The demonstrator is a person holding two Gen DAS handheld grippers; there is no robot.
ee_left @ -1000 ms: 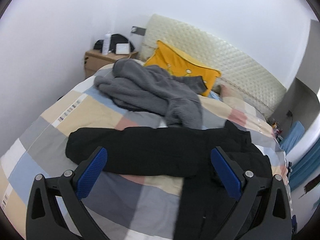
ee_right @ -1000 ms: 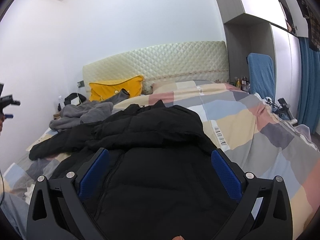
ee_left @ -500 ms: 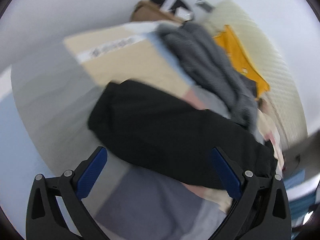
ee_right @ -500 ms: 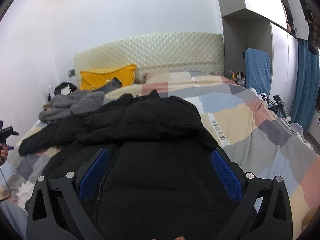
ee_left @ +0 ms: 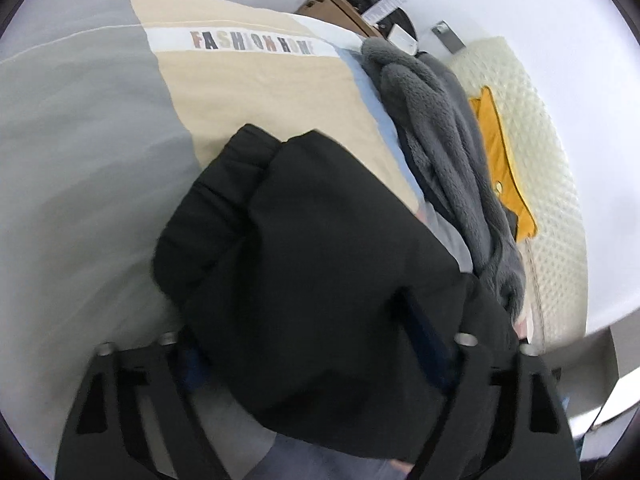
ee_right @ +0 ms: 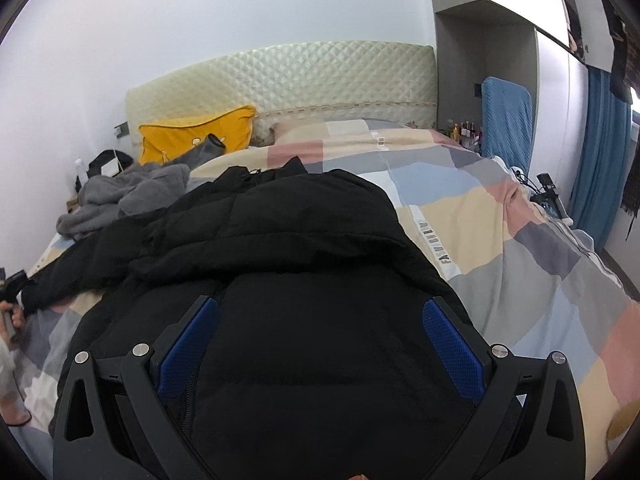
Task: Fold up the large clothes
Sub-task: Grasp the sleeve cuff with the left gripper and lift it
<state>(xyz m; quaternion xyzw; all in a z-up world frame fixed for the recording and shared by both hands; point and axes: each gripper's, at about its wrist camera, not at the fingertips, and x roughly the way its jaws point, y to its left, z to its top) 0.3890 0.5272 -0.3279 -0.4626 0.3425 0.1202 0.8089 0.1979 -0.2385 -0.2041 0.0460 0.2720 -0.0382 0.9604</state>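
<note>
Spread across the patchwork duvet [ee_right: 532, 248] lies the black puffer jacket [ee_right: 320, 320], and the left gripper [ee_left: 316, 364] has dropped from above the bed onto its outstretched sleeve [ee_left: 296, 248], jaws just closing with the padding between them, though whether the pads already press cannot be told. The right gripper [ee_right: 320, 344] hovers wide and empty over the jacket's body. Probably the sleeve fold-in is starting, beside the untouched grey fleece [ee_left: 444, 152].
</note>
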